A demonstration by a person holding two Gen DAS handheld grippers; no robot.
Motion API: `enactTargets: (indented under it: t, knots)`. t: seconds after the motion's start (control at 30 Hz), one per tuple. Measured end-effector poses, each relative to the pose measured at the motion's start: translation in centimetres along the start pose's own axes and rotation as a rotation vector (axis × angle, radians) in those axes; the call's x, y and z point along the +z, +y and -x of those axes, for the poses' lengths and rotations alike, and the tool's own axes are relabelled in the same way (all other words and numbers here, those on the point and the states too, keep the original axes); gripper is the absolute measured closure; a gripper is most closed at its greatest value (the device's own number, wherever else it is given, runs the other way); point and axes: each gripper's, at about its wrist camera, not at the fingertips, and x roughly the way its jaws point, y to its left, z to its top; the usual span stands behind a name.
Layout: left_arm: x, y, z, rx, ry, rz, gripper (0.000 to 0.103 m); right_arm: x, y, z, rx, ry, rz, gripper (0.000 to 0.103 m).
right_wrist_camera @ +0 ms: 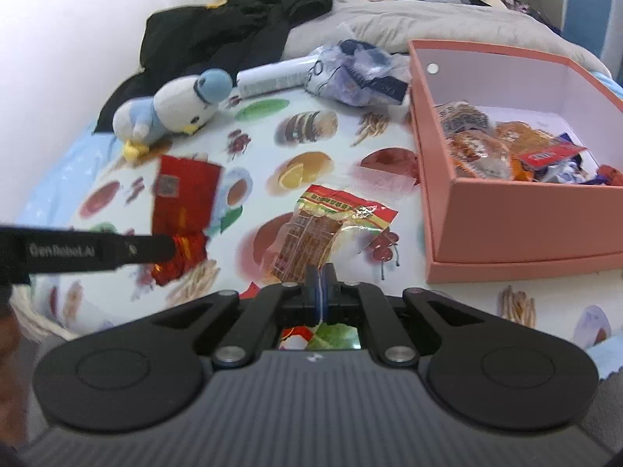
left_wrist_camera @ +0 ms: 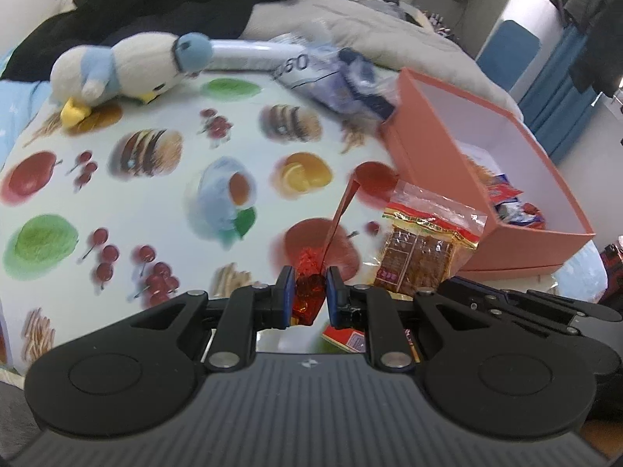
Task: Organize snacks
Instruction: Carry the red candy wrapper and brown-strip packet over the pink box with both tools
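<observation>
My left gripper [left_wrist_camera: 307, 292] is shut on a red foil snack packet [left_wrist_camera: 309, 295], which I see edge-on rising from the pads. The right wrist view shows the same packet [right_wrist_camera: 183, 202] hanging flat above the cloth from the left gripper [right_wrist_camera: 171, 247]. My right gripper [right_wrist_camera: 321, 286] is shut, with a thin edge of clear wrapper pinched between its pads. That wrapper belongs to a brown snack pack [right_wrist_camera: 311, 233] with a red, green and yellow header, which also shows in the left wrist view [left_wrist_camera: 424, 249]. To the right stands an open pink box [right_wrist_camera: 506, 225] holding several wrapped snacks.
A fruit-print cloth [left_wrist_camera: 163, 210] covers the surface. At its far side lie a blue-and-white plush bird [right_wrist_camera: 171, 113], a white tube [right_wrist_camera: 272, 76] and a crumpled blue-white bag [right_wrist_camera: 358, 78]. Black clothing [right_wrist_camera: 233, 27] and a grey blanket [right_wrist_camera: 447, 23] lie behind.
</observation>
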Motion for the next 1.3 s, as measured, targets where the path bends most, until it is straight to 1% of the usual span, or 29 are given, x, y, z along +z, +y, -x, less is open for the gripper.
enactTargets:
  t: [0.17,0.23,0.4,0.53,0.73,0.9,1.07,1.2,1.3]
  knots:
    - [1.0,-2.7,1.6,-0.024,-0.034,-0.022,0.083,1.1,-0.9,2.3,-0.006,-0.027,-0.004,0.099]
    - [1.4,-3.6,2.1,-0.049,-0.049,-0.025,0.083,1.5,-1.4,3.2,-0.018,-0.04,-0.005,0.099]
    - [2.7,-6.4,3.4,-0.076,-0.093,-0.049,0.083,2.4,-3.5,6.1,-0.041,-0.067,-0.054,0.099]
    - [3.8,-9.3,3.9,-0.1,-0.118,-0.089,0.083,3.2,-5.3,8.9,-0.058,-0.12,-0.089,0.099]
    - [5.1,-13.4,4.2,-0.156,-0.135,-0.133,0.083,4.5,-7.7,11.6,-0.1,-0.186,-0.103,0.099]
    - [6.3,-16.0,3.7,-0.178,-0.142,-0.149,0.083,5.3,-10.1,12.7,-0.133,-0.209,-0.132,0.099]
    - [7.7,-18.3,3.0,-0.191,-0.152,-0.177,0.083,6.4,-12.0,12.9,-0.164,-0.232,-0.135,0.099]
    - [9.2,-19.7,1.3,-0.204,-0.145,-0.192,0.083,7.6,-13.6,12.7,-0.171,-0.248,-0.143,0.099]
    - [10.5,-20.4,-0.5,-0.205,-0.132,-0.203,0.083,8.7,-14.9,11.5,-0.183,-0.245,-0.15,0.099]
